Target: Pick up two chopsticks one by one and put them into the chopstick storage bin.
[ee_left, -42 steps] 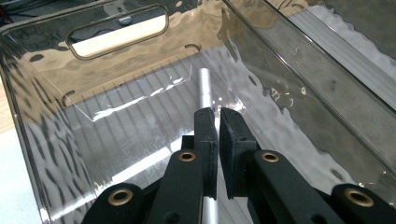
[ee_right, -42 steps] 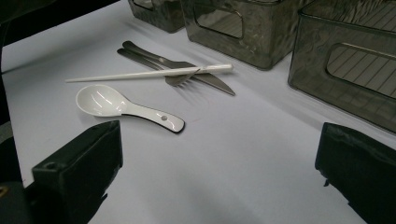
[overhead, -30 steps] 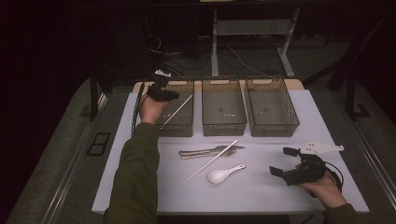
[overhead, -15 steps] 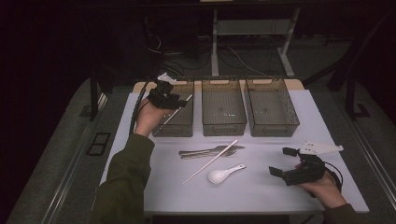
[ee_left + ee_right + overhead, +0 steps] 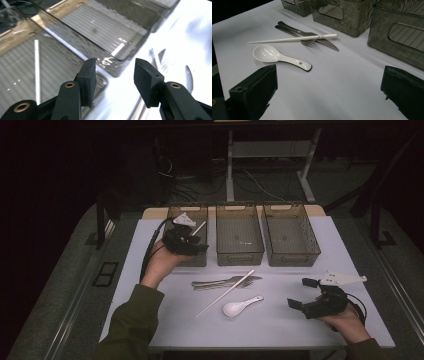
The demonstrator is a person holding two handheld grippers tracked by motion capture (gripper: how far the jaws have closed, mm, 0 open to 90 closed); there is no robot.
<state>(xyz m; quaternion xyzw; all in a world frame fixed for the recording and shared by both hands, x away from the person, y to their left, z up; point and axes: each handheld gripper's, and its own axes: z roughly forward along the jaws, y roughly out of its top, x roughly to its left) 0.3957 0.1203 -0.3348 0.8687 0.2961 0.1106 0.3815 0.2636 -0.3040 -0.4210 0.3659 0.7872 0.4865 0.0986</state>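
My left gripper (image 5: 195,245) hovers over the near end of the left bin (image 5: 176,215). Its jaws have just been opening and stand open with nothing between them (image 5: 115,62). A white chopstick (image 5: 198,228) lies slanted inside that bin (image 5: 15,57), left of the jaws as a pale stick (image 5: 37,67). Another white chopstick (image 5: 225,293) lies across a fork and knife (image 5: 227,281) on the white table, with a white spoon (image 5: 241,306) beside them. My right gripper (image 5: 301,293) rests open at the near right, facing the spoon (image 5: 279,58) and chopstick (image 5: 292,38); nothing sits between its jaws (image 5: 330,75).
Three smoky transparent bins stand in a row at the back: the left one, a middle bin (image 5: 239,254) and a right bin (image 5: 291,256). The middle bin (image 5: 100,32) lies just beyond my left jaws. The table's near edge (image 5: 250,345) is close to both forearms.
My left hand has drawn back from the far end of the left bin toward its near end and risen slightly. The chopstick stays in the bin. The right gripper has not moved.
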